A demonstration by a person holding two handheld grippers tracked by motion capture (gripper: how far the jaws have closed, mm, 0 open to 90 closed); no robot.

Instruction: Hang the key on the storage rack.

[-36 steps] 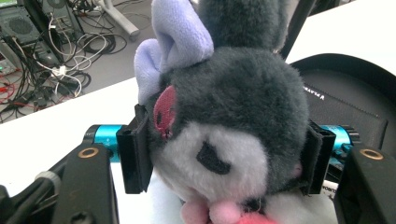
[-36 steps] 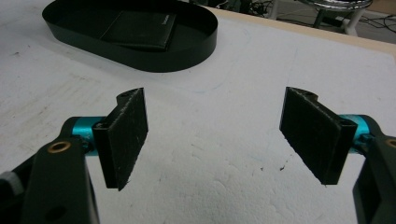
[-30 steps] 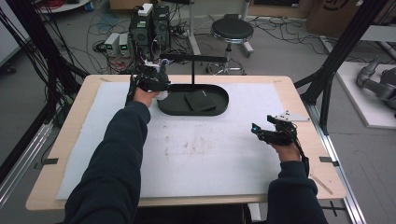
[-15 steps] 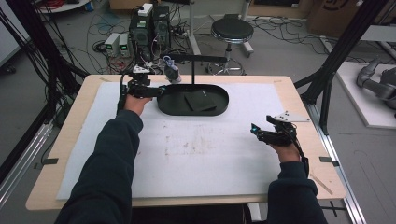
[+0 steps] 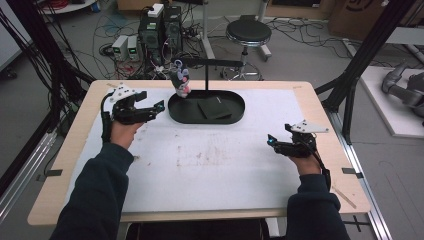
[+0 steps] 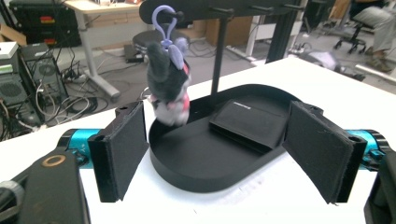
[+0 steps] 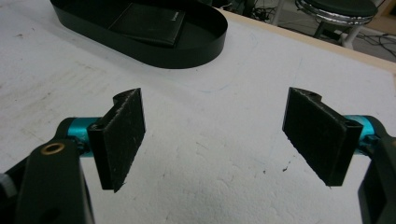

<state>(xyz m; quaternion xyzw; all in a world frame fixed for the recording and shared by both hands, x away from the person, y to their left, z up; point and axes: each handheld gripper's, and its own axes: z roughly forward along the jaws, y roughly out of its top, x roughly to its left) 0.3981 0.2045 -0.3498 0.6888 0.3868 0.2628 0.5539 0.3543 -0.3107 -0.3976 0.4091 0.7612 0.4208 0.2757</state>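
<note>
Plush keychain [image 5: 180, 80]: a small grey and pink toy with a lilac clip, hanging from the crossbar of the black stand [image 5: 207, 75] at upper centre of the high view; it dangles over the left end of the tray. In the left gripper view it hangs at upper centre [image 6: 169, 81], its clip hooked on a peg of the bar.
Tray [image 5: 175, 112]: a black oval dish on the worktop [image 5: 210, 170], upper centre of the high view, with the stand's post rising from its far edge.
Wallet [image 5: 214, 108]: a flat black folded piece lying inside the tray, right of the toy and apart from it.
Left gripper [image 5: 159, 106]: upper left of the high view, just left of the tray, pointing right toward it. Its fingers [image 6: 122, 149] have just been opening and now stand spread wide with nothing between them; the toy hangs beyond them, not touched.
Right gripper [image 5: 270, 141]: right of centre in the high view, low over the white worktop, well apart from the tray, pointing left.
Right fingers [image 7: 122, 135]: spread wide, with bare white surface between them and nothing gripped; the tray and wallet sit at the top of that view.
Person: dark sleeves enter from the bottom edge of the high view, one to each gripper.
Stool [image 5: 248, 35]: stands on the floor beyond the worktop, top centre.
</note>
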